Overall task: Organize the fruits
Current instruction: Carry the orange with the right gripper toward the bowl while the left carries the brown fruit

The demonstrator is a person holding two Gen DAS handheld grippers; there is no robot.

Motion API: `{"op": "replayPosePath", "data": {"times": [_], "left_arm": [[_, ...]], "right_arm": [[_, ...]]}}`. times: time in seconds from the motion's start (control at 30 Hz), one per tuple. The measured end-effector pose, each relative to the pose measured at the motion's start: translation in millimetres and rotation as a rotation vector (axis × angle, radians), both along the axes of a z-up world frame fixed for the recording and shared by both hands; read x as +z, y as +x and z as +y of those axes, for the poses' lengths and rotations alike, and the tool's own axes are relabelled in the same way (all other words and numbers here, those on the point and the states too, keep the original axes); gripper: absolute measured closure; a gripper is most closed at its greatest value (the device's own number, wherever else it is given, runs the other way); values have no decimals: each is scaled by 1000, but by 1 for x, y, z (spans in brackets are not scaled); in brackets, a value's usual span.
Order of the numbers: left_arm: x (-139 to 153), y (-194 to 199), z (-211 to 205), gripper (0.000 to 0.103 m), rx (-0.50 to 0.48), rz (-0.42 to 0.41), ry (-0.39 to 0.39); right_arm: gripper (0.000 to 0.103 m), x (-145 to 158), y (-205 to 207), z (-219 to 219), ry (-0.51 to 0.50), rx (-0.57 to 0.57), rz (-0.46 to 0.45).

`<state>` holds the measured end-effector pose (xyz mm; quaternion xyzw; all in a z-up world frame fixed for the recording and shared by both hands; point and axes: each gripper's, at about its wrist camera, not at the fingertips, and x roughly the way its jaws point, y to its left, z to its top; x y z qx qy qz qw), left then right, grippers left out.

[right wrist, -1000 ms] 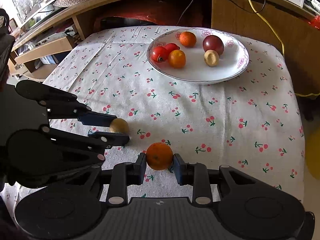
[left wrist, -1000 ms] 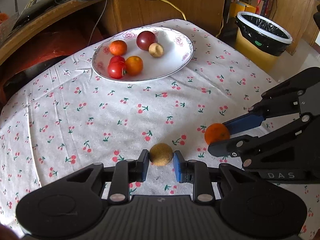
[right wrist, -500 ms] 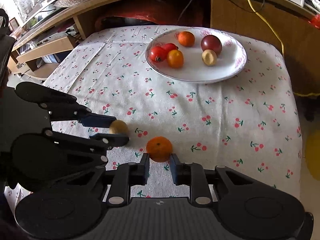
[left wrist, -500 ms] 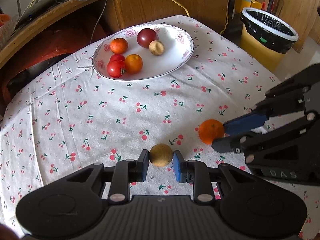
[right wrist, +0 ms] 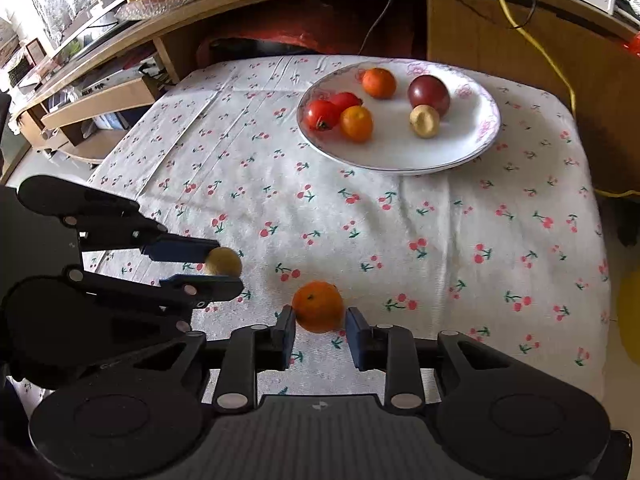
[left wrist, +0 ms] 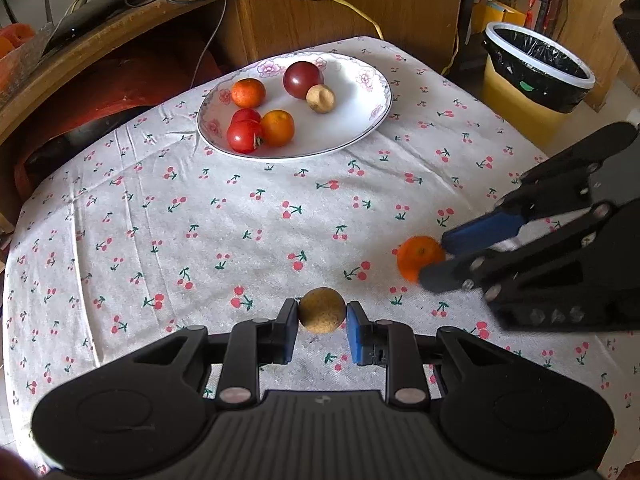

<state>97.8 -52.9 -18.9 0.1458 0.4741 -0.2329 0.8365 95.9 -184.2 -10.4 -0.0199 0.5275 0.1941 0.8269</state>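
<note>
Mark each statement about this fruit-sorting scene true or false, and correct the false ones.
1. The plate holds three fruits. False: it holds six.
2. A brown fruit sits between the fingers of the left gripper. True.
3. The loose orange lies on the plate. False: it is off the plate, above the tablecloth, between the fingers of the right gripper.
4. The tablecloth has a cherry print. True.
</note>
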Motion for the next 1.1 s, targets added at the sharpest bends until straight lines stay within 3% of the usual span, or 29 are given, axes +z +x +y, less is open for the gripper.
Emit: {"op": "replayPosePath", "data": {"times": [0.6, 1.1], "left_arm": [[-6, 4, 3, 69, -10, 6, 23], [14, 15, -5, 69, -3, -48, 8]], "right_arm": [[81, -5, 2, 11, -15, 13, 9], [81, 18, 7, 5, -9, -26, -70]]}}
